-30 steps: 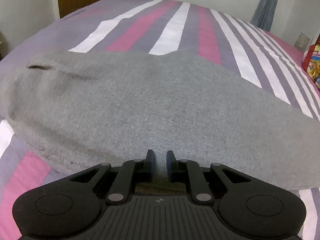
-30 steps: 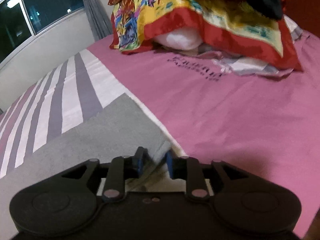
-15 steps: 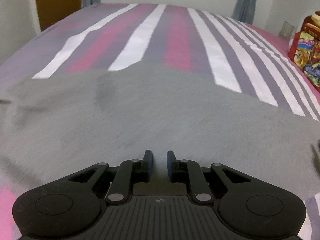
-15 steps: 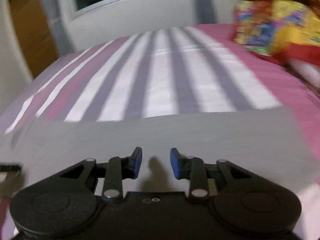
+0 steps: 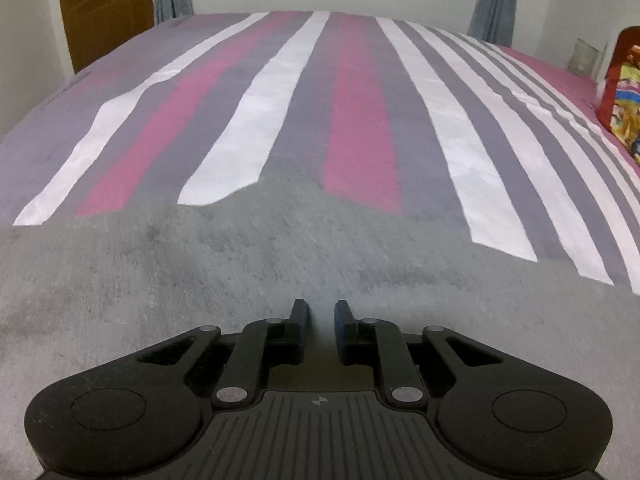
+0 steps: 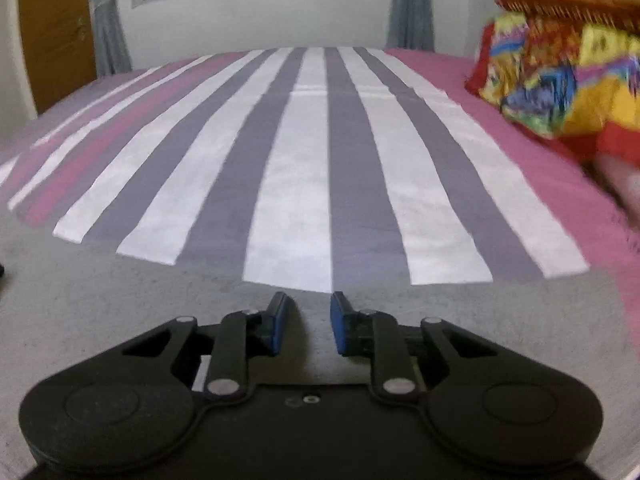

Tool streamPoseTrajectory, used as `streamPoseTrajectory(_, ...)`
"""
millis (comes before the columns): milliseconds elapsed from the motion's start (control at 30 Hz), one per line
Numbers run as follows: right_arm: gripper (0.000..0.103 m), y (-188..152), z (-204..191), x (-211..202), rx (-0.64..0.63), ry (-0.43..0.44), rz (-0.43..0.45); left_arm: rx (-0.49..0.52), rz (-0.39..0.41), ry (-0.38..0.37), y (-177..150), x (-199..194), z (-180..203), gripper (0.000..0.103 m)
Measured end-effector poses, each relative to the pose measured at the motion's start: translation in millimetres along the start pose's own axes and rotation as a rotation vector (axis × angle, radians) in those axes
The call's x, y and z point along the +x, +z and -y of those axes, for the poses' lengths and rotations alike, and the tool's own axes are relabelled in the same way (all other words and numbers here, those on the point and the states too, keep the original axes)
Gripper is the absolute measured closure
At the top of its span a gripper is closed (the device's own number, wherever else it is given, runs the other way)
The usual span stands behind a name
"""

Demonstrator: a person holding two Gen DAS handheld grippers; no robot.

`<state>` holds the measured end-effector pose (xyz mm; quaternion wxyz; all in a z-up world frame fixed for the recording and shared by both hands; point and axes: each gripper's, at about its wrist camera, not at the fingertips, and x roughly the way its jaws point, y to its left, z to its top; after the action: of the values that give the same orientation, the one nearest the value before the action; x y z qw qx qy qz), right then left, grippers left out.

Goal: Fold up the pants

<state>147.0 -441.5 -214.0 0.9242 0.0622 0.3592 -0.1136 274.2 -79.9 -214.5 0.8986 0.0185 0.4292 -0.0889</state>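
Observation:
Grey pants [image 5: 240,272] lie flat on the striped bed and fill the near half of the left wrist view. My left gripper [image 5: 320,312] sits low on them, jaws nearly together, with a thin fold of the grey cloth pinched between the pads. In the right wrist view the pants [image 6: 520,312] stretch across the foreground, their far edge just beyond the fingertips. My right gripper [image 6: 308,304] hovers over them with its jaws closing. Only flat cloth shows in the gap, and its blue pads [image 6: 340,324] touch nothing.
The bedsheet [image 5: 352,120] carries pink, white and purple stripes up to the far wall. A colourful pillow [image 6: 560,80] is stacked at the right, also seen as the pillow's edge [image 5: 624,100]. A wooden door [image 5: 104,12] and grey curtains [image 6: 412,12] stand behind the bed.
The left gripper has travelled forward over the pants, whose far edge is now closer. The right gripper let go of the hem, swung from the pillows toward the window, and its jaws have narrowed.

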Motion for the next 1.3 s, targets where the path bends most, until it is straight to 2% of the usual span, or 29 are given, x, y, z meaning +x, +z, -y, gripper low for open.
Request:
streamPoseTrajectory(67, 0.082, 1, 4, 5, 0.044, 0.004, -0.013, 0.011, 0.003, 0.011, -2, -2, 4, 0.088)
streamPoseTrajectory(200, 0.080, 7, -4, -1, -0.002, -0.012, -0.045, 0.058, 0.006, 0.032, -12, -14, 8, 0.087)
streamPoseTrajectory(267, 0.072, 5, -4, -12, 0.027, 0.008, -0.044, 0.056, -0.001, 0.024, -20, -23, 6, 0.087)
streamPoseTrajectory(367, 0.071, -10, -8, -33, 0.034, 0.035, -0.029, 0.079, 0.007, 0.017, -38, -39, 2, 0.087)
streamPoseTrajectory(567, 0.069, -50, -11, -58, -0.011, 0.017, -0.028, 0.053, -0.001, 0.001, -57, -60, -7, 0.087)
streamPoseTrajectory(967, 0.068, -64, 12, -87, 0.020, -0.041, -0.047, 0.011, -0.001, -0.009, -88, -90, -13, 0.087)
streamPoseTrajectory(1100, 0.066, -67, 24, -102, 0.081, -0.053, -0.024, -0.002, 0.019, -0.008, -95, -105, -6, 0.087)
streamPoseTrajectory(1200, 0.066, -69, 36, -115, 0.144, -0.060, 0.004, 0.023, 0.036, -0.051, -99, -113, 9, 0.087)
streamPoseTrajectory(1300, 0.066, -68, 41, -119, 0.144, -0.067, 0.015, 0.063, 0.029, -0.085, -100, -114, 30, 0.087)
